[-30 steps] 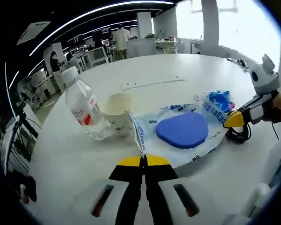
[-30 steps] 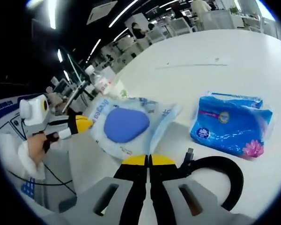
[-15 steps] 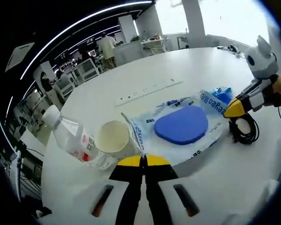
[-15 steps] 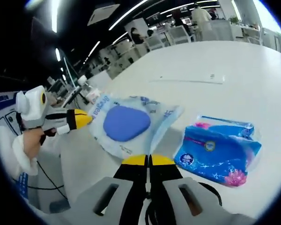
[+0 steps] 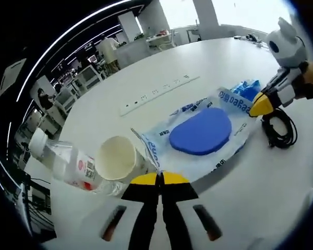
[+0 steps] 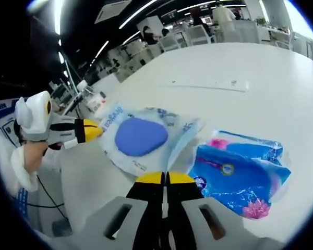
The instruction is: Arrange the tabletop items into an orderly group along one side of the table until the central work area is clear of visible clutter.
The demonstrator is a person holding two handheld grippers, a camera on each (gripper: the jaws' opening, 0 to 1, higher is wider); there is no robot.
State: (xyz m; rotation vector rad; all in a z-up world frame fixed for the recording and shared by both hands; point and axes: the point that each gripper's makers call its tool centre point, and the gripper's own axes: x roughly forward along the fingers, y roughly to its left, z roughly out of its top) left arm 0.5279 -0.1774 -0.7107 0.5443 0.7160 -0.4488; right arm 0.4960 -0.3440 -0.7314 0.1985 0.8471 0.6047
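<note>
**Inspector:** Any legible markings?

**Assistant:** Blue lettering runs along the edges of the clear plastic pouch [image 5: 198,140], too distorted to read reliably. The water bottle [image 5: 62,164] carries a red and white label, text too small. The blue tissue pack [image 6: 240,174] shows a round emblem and pink flowers, wording unreadable.

**Inspector:** Containers and contents?

**Assistant:** The pouch encloses a flat blue pad [image 5: 201,130]. The paper cup [image 5: 117,159], left of centre in the left gripper view, shows a pale interior; contents cannot be told. The bottle lies tilted at lower left, touching the cup.

**Inspector:** The tongs?

**Assistant:** The left gripper [image 5: 159,179] has its jaws pressed together on the near edge of the pouch. The right gripper [image 6: 166,178] is likewise closed on the pouch's opposite edge; in the left gripper view its yellow tip sits at the pouch's right end.

**Inspector:** Edges and open room?

**Assistant:** A coiled black cable [image 5: 279,133] lies just beside the pouch at right. A white power strip [image 5: 159,94] runs across the upper centre. Beyond it the white table [image 5: 219,57] is open toward its far curved edge.
</note>
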